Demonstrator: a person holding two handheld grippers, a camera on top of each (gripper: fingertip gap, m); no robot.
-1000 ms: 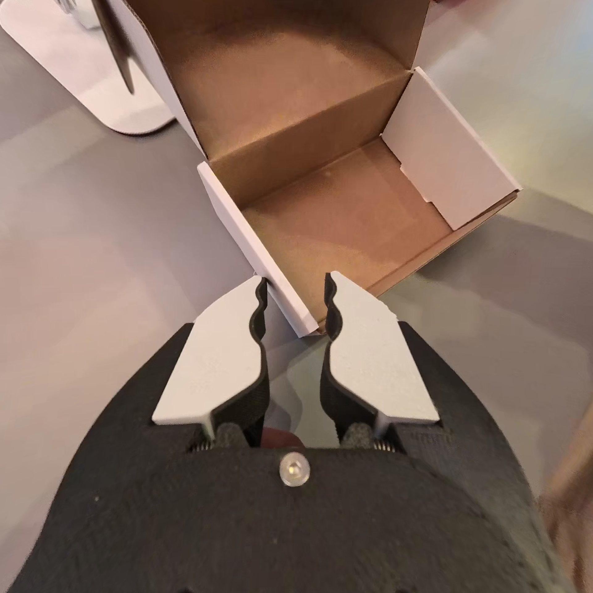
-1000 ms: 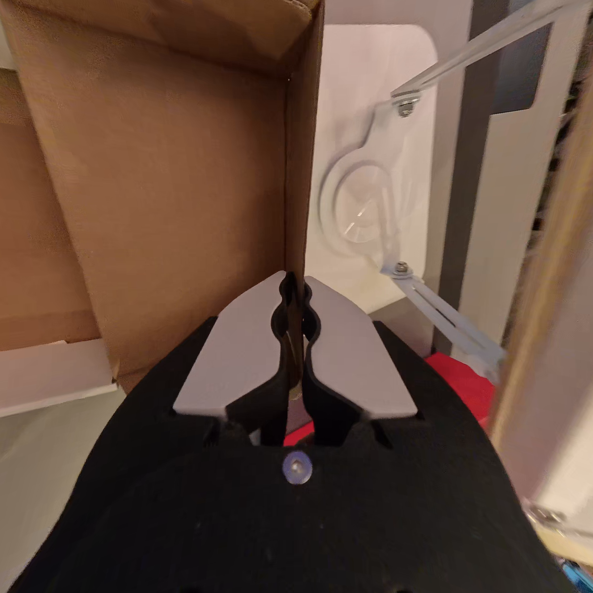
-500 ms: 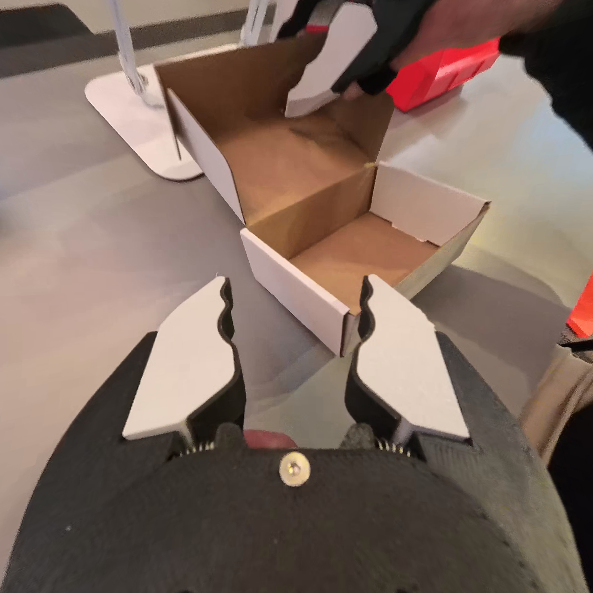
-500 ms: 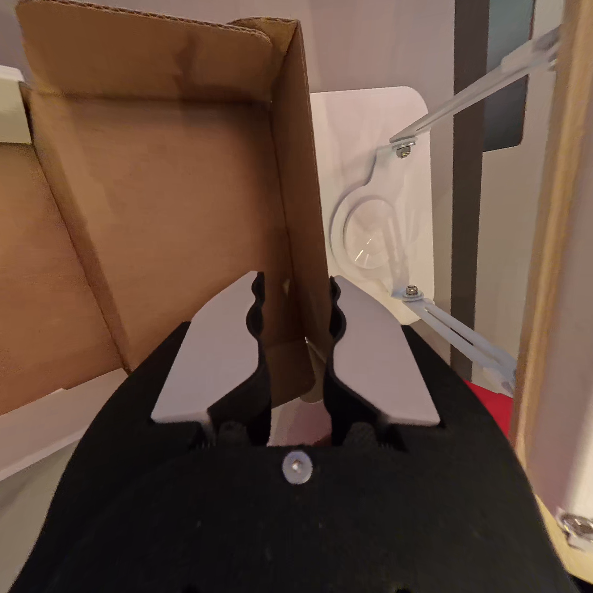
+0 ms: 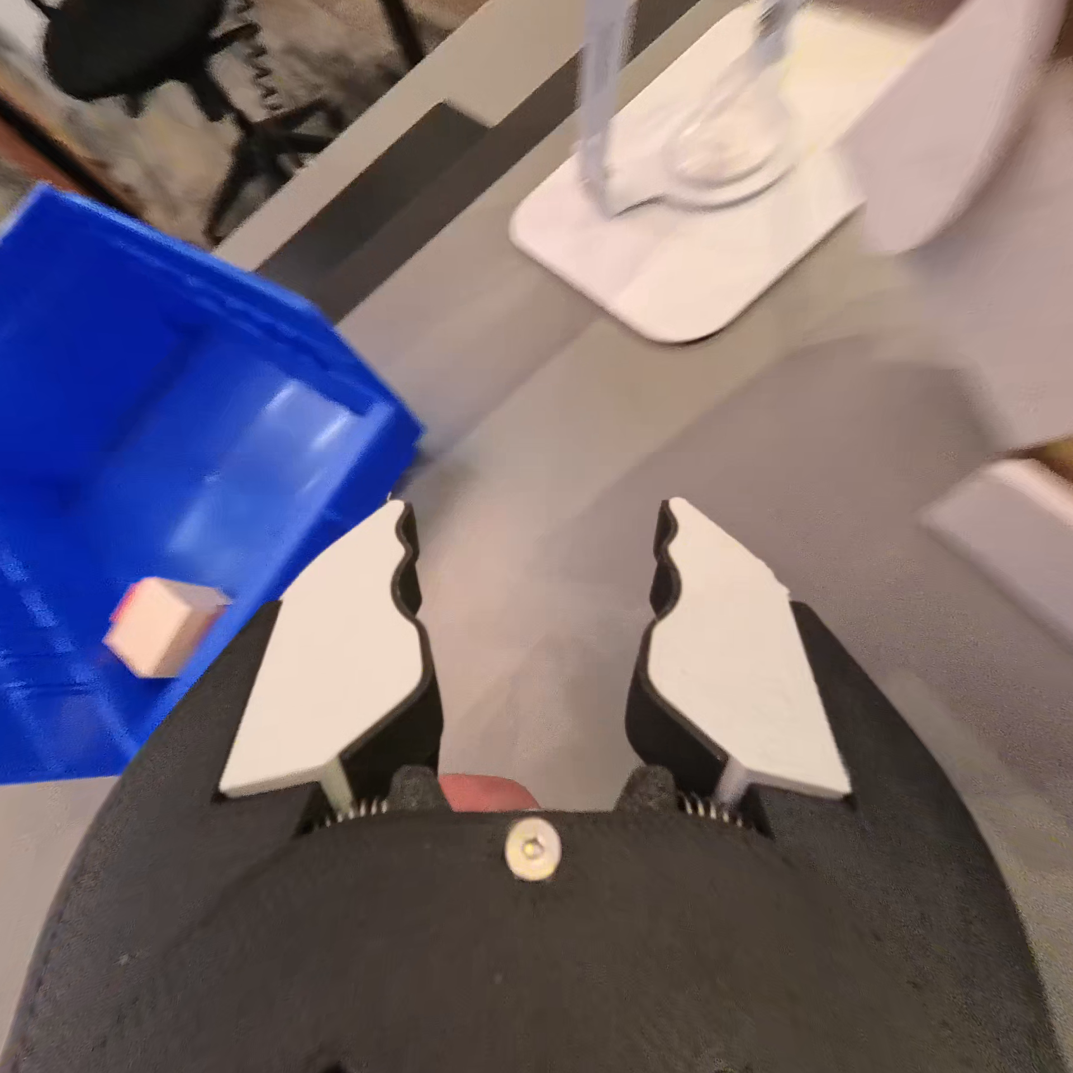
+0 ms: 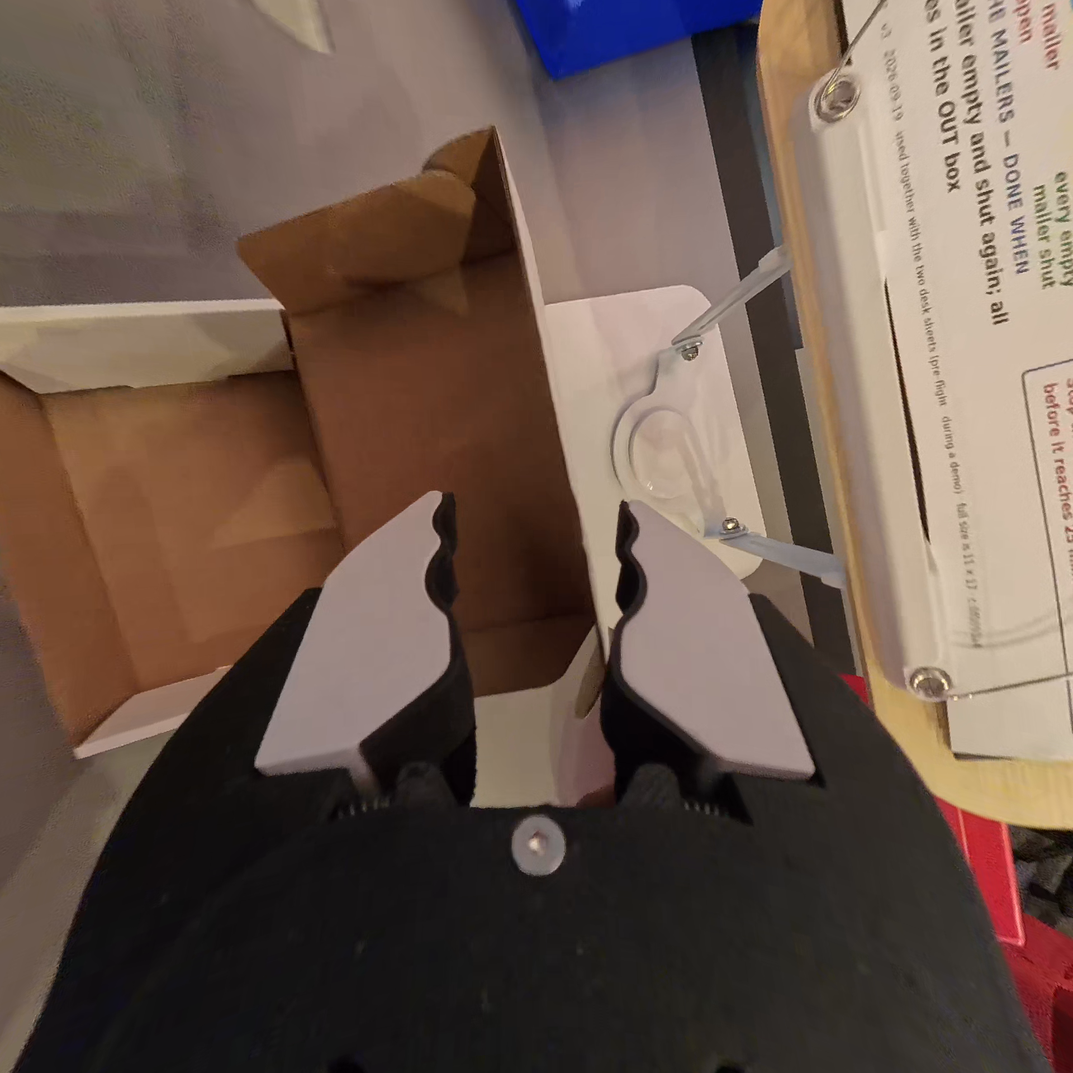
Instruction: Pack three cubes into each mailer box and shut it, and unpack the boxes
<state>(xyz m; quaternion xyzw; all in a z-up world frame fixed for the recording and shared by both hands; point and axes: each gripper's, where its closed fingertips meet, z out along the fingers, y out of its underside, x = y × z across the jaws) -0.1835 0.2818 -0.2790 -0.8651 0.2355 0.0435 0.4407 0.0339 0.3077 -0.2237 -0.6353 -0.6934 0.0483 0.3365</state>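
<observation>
Fingers (image 5: pixel 348 627) of the left gripper (image 5: pixel 537 511) stand wide apart with nothing between them, above bare grey table (image 5: pixel 580 464). To their left sits a blue bin (image 5: pixel 145 441), tilted in this view, with one pale cube (image 5: pixel 159 630) inside it near the front wall; motion blur makes it uncertain whether the cube rests flat on the bin floor. Beyond the fingertips lies a white base plate (image 5: pixel 685 249) carrying a blurred clear fitting. A white corner of the mailer box (image 5: pixel 1004 522) enters at the right edge.

The right gripper (image 6: pixel 537 514) is likewise spread, gripping nothing. It hovers over the right side of the open mailer box (image 6: pixel 174 511), whose brown interior shows no cubes. The lid (image 6: pixel 429 395) of the box stands raised, its brown inner face toward the camera, with a folded side flap (image 6: pixel 464 197) at its top. The left finger (image 6: pixel 371 633) overlaps the lid in the picture, and the right finger (image 6: pixel 697 656) overlaps the white base plate (image 6: pixel 615 371) just right of the box; contact with either cannot be judged.

At the right edge stands a wooden board (image 6: pixel 801 290) bearing a printed sheet (image 6: pixel 958 406) under a clear cover. A red container (image 6: pixel 987 871) shows below it, and part of the blue bin (image 6: pixel 627 35) shows at the top.
</observation>
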